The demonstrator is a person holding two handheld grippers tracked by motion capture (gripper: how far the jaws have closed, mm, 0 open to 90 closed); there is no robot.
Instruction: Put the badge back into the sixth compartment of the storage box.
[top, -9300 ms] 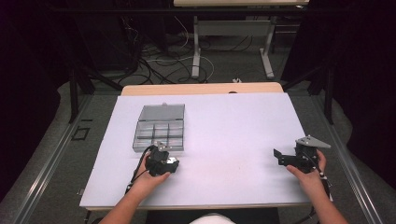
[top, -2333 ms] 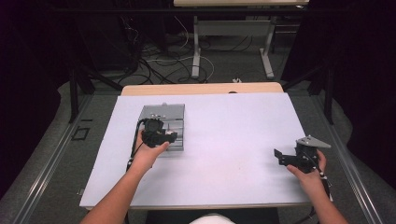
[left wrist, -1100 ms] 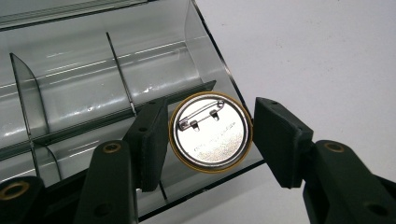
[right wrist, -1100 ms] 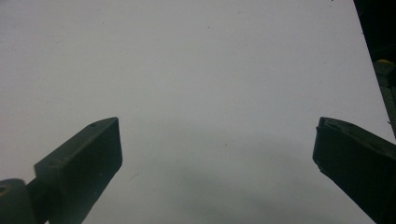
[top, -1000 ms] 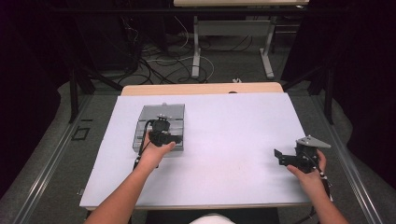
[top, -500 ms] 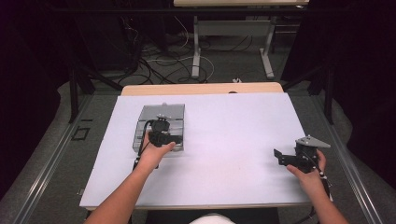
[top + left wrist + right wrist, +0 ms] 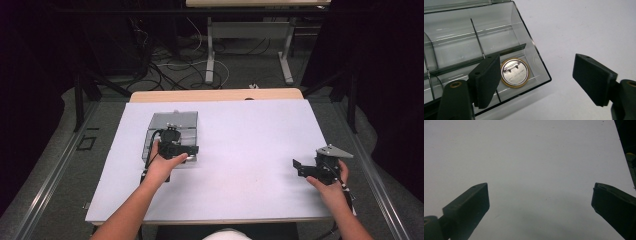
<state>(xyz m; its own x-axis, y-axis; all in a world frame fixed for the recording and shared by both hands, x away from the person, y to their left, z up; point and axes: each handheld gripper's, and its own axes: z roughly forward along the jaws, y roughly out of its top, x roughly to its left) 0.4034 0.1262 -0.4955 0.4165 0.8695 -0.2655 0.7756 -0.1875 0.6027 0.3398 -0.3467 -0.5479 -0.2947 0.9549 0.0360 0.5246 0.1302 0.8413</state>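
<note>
Left gripper view: beside our wide-open left hand-held gripper [image 7: 536, 80], a clear compartment box [image 7: 534, 52] holds one pin badge [image 7: 514, 73], back up.

left gripper [image 7: 181, 149] moved from table edge onto organiser box [image 7: 175, 121]
</note>
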